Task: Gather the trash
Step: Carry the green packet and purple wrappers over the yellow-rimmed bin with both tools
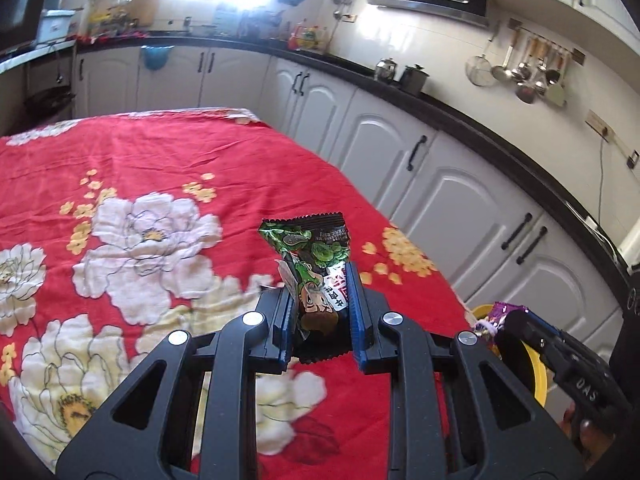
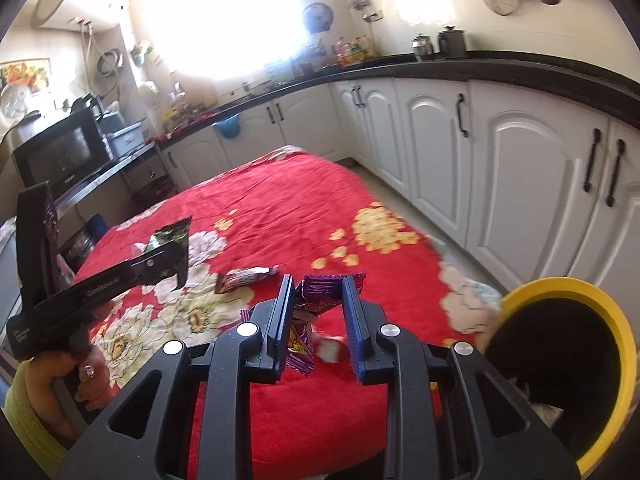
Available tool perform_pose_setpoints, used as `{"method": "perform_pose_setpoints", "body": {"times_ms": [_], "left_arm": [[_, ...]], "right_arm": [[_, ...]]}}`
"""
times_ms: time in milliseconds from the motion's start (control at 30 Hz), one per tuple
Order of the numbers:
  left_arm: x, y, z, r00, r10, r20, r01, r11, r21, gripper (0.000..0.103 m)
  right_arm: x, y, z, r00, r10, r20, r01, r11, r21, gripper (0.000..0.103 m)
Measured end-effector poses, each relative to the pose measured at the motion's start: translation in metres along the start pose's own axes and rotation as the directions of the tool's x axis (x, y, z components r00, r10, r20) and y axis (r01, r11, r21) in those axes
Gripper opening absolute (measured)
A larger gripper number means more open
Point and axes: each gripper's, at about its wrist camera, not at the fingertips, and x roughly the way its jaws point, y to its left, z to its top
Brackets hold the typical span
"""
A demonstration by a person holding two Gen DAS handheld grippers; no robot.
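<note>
My left gripper (image 1: pixel 318 276) is shut on a green snack wrapper (image 1: pixel 312 240), which sticks up between the blue pads above the red flowered tablecloth (image 1: pixel 160 152). My right gripper (image 2: pixel 318 282) is shut on a crumpled purple wrapper (image 2: pixel 308 292). A yellow-rimmed bin (image 2: pixel 560 284) stands just right of it, beyond the table's edge. The left wrist view shows the right gripper (image 1: pixel 508 318) holding the purple wrapper (image 1: pixel 502 312) over the bin's rim (image 1: pixel 538 376). In the right wrist view the left gripper (image 2: pixel 176 248) hangs at the left with the green wrapper (image 2: pixel 172 232). Another brown wrapper (image 2: pixel 248 278) lies on the cloth.
White kitchen cabinets (image 1: pixel 460 200) under a black counter run along the right, with a strip of floor between them and the table. A microwave (image 2: pixel 64 152) stands on a counter at the far left. A hand in a yellow sleeve (image 2: pixel 36 400) holds the left gripper.
</note>
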Motion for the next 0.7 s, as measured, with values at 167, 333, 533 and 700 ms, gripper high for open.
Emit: {"method": "perform_pose_setpoints", "body": {"times_ms": [167,333,533,700], "left_arm": [[-0.002,-0.024,-0.004,0.999,-0.035,0.001,0.035,0.999,0.039,0.016],[-0.001,-0.051,-0.010,0.997,-0.072,-0.001,0.072,0.994,0.086,0.016],[0.001,-0.080,-0.017,0.994,-0.105,-0.012,0.106,0.985,0.134,0.016],[0.004,-0.103,-0.024,0.991,-0.133,-0.026,0.135,0.976,0.173,0.016]], "right_arm": [[-0.018,-0.024,-0.002,0.999,-0.041,0.026,0.040,0.999,0.031,0.023],[-0.036,-0.049,-0.006,0.995,-0.086,0.042,0.083,0.995,0.063,0.023],[-0.054,-0.073,-0.013,0.990,-0.133,0.052,0.128,0.988,0.087,0.023],[-0.063,-0.091,-0.015,0.984,-0.168,0.060,0.162,0.981,0.104,0.023]]}}
